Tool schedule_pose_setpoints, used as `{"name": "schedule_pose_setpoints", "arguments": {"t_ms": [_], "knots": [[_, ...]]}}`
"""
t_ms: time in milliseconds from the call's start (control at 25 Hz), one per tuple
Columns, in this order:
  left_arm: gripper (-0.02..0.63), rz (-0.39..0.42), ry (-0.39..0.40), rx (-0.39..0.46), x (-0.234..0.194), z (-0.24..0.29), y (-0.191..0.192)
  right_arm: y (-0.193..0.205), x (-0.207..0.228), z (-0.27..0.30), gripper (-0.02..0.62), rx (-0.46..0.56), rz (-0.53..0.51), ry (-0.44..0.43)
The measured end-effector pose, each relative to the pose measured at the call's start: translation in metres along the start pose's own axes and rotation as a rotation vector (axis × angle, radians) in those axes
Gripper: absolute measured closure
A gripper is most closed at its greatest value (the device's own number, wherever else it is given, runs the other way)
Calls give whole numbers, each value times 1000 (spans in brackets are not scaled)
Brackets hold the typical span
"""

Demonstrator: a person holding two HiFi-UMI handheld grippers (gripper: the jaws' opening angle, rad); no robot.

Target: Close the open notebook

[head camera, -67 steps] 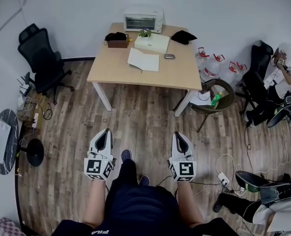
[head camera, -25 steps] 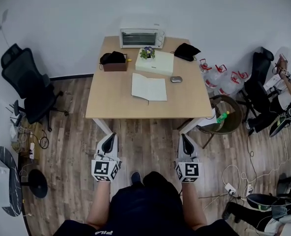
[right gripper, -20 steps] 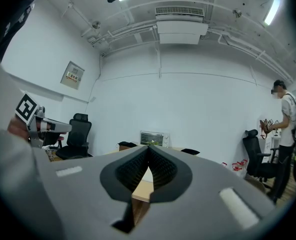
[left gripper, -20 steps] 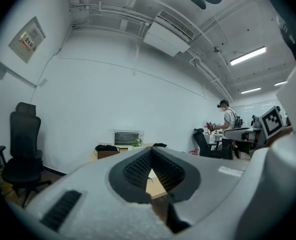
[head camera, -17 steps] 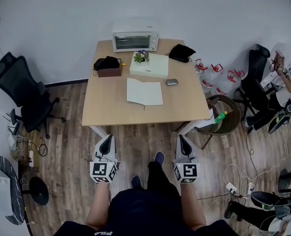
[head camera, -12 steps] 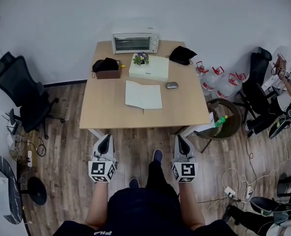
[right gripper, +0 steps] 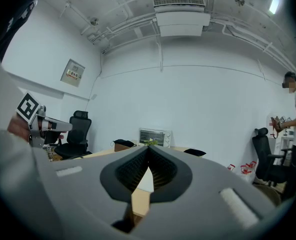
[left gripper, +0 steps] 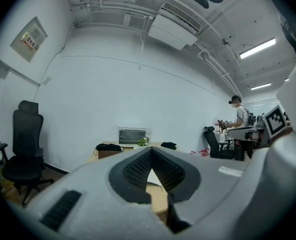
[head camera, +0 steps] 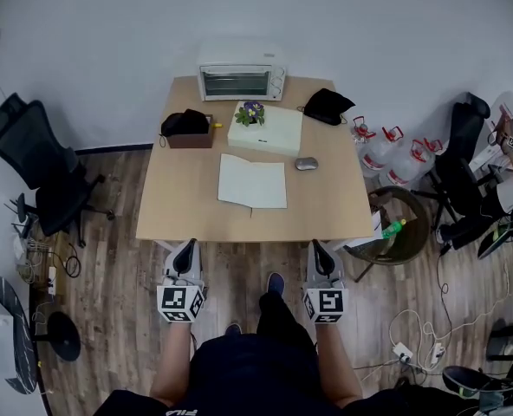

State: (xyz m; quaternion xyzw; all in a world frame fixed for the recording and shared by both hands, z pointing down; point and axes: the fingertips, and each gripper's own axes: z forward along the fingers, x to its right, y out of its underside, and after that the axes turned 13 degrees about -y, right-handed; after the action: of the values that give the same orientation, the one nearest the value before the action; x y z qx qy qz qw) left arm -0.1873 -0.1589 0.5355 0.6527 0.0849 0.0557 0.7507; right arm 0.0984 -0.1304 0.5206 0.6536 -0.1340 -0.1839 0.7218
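Open notebook [head camera: 252,181] lies flat, pages up, abt mid-table on the wooden table [head camera: 178,206], a bit nearer the near edge than the far one; its fold runs near-to-far; nothing rests on it.

L gripper [head camera: 185,251] and R gripper [head camera: 321,250] are both just off the table's near edge, over the wood floor [head camera: 109,258]; L is by the near left corner, R twd the near right corner, each pointing at the table. Neither touches table or notebook; the notebook sits btwn their two lines, well apart from both. L jaws are closed tip to tip w/ nothing btwn them; R jaws are the same in the right gripper view, pads meeting at the tip, empty. Marker cubes face up at the back of each.

Far edge, middle: toaster oven [head camera: 241,81]. In front of it is a white box [head camera: 274,133] w/ a small potted plant [head camera: 251,113] at its far left corner; the box sits just beyond the notebook. Far left area: brown box [head camera: 190,139] w/ smth black on top. Far right corner: dark lump [head camera: 327,105], bag or folded cloth, can't tell which. Mouse [head camera: 306,164] is just right of the notebook's far right corner, not touching it.

Off the table: black office chair [head camera: 35,167] on the left side; water jugs [head camera: 386,150] and a round chair [head camera: 417,206] w/ a green bottle [head camera: 394,227] by the right side.
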Motion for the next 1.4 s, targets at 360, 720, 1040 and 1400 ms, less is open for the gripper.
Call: {"name": "schedule_pose_setpoints", "arguments": {"t_ms": [360,720,1040,1400], "knots": [[618,7,-40,-32,-4,47,28,6,27,34,603,-5,-3,-28],[615,22,-89,-58,-16,96,60,16,50,60,603,-6,25,-43],[615,37,-101,-108,-32,147,84,21,64,81,603,-6,54,-61],[615,26,-113,-231,-47,193,149,30,60,106,603,-30,69,-99]]}}
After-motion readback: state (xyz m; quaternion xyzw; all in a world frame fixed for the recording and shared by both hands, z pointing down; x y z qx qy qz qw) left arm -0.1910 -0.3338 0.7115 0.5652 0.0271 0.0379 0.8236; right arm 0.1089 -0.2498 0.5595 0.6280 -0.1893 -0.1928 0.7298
